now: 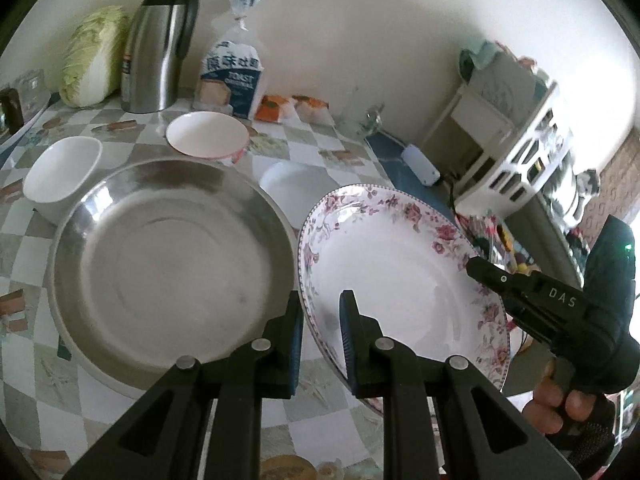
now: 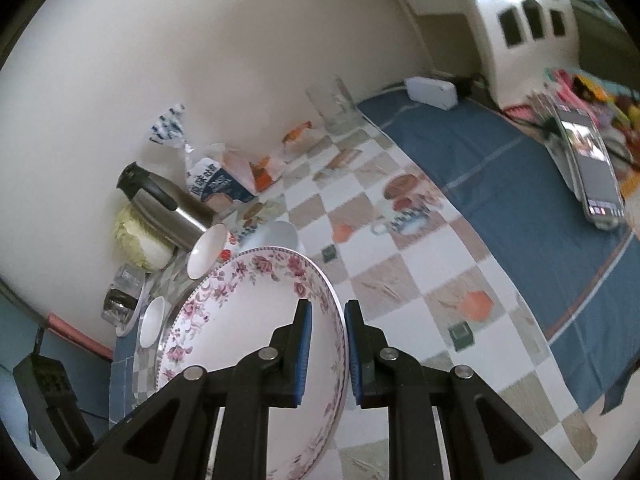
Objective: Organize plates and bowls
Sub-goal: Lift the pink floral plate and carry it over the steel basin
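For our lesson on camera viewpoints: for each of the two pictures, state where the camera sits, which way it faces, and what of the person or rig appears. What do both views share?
Left wrist: on the left gripper, facing the table's far wall across the steel basin; the right gripper and hand show.
Right wrist: on the right gripper, looking along the checked tablecloth; only its own fingers show.
Shared: the floral plate, gripped at opposite rims, plus the thermos.

Between the matt black plastic fingers [image 1: 288, 344] a glossy glazed floral plate [image 1: 400, 276] is gleaming; left of them a brushed metal basin [image 1: 172, 256] is shining dully, and beyond it a polished steel flask [image 1: 156, 48] is reflecting.
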The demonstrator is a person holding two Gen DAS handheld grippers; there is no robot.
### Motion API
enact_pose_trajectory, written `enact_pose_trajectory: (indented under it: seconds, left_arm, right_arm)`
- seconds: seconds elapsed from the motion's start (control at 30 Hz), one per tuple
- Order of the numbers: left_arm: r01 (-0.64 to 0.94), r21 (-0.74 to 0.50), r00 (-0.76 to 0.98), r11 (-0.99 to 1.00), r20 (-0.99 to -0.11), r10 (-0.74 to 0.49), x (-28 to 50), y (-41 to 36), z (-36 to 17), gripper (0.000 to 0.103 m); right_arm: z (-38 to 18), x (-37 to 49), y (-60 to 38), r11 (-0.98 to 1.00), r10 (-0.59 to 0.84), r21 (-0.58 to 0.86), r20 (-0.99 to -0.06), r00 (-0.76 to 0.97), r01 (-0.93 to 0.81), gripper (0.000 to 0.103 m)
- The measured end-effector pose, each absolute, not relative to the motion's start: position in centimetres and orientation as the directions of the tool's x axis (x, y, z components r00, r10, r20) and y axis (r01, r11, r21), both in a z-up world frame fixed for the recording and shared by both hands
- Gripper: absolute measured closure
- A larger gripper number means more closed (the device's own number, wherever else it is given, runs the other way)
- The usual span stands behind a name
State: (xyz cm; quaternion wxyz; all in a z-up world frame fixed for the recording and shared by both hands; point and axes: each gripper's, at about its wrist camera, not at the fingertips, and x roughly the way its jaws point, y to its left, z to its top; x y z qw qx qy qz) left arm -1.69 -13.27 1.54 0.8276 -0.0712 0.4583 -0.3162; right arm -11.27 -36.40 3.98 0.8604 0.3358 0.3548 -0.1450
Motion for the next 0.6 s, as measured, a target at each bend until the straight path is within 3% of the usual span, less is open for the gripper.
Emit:
enact_pose_trajectory:
  seconds: [0.6]
  left_arm:
    - [0.233,-0.542,0.461,0.807,-0.670,-0.582,4.1,-3.2,1.8,0.085]
  right_arm:
    - [7.4,-2.0,-28.8,0.823,0.091,0.464,-0.678,0.730,0.329,0.085]
